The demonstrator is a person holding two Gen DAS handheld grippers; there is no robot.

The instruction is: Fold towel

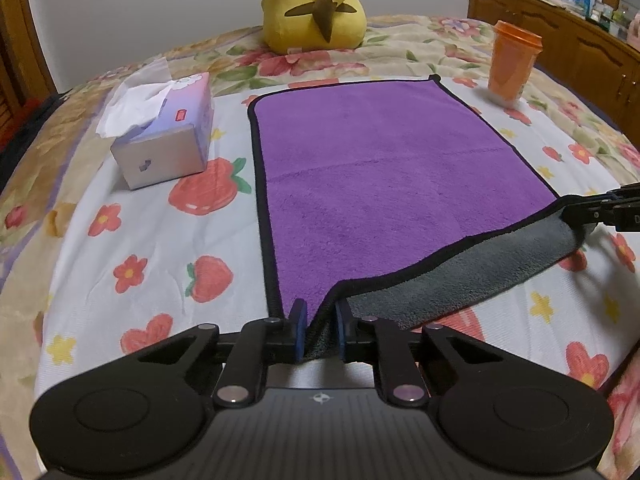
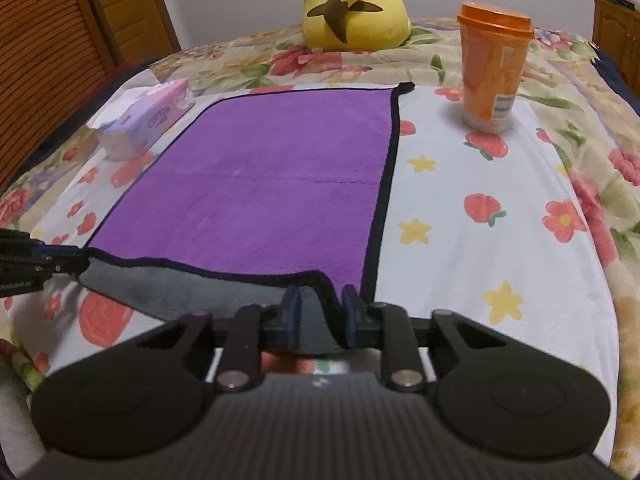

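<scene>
A purple towel with a black hem and a grey underside lies flat on the bed; it also shows in the right wrist view. Its near edge is lifted and turned, showing the grey side. My left gripper is shut on the towel's near left corner. My right gripper is shut on the near right corner. Each gripper shows in the other's view, the right one at the right edge and the left one at the left edge.
A tissue box stands left of the towel. An orange lidded cup stands to the right. A yellow plush toy sits at the far end of the bed. A wooden cabinet is at the back right.
</scene>
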